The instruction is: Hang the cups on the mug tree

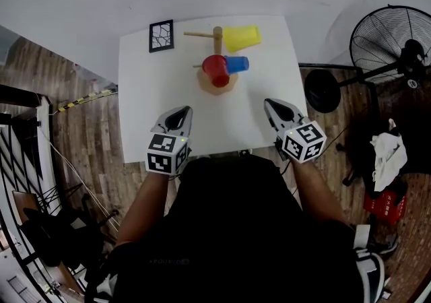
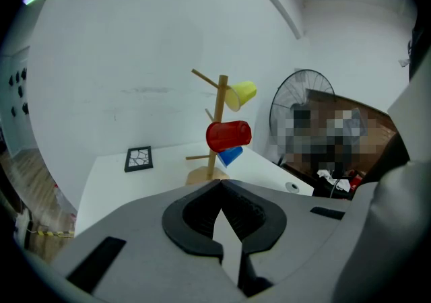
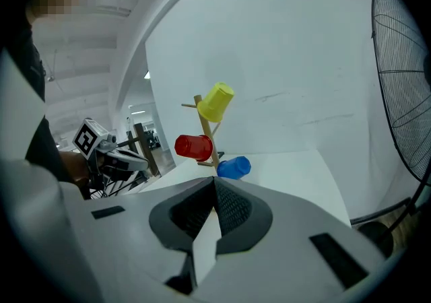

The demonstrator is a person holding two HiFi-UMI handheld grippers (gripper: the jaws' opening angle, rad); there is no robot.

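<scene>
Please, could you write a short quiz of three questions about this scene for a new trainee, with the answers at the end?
1. True or false: the yellow cup, the red cup and the blue cup are all on the mug tree.
2. Which cup is highest on the tree? A. red cup B. yellow cup C. blue cup
3. In a few words: what do the left gripper and the right gripper hold?
Key: 1 true; 2 B; 3 nothing, as both grippers are shut and empty.
</scene>
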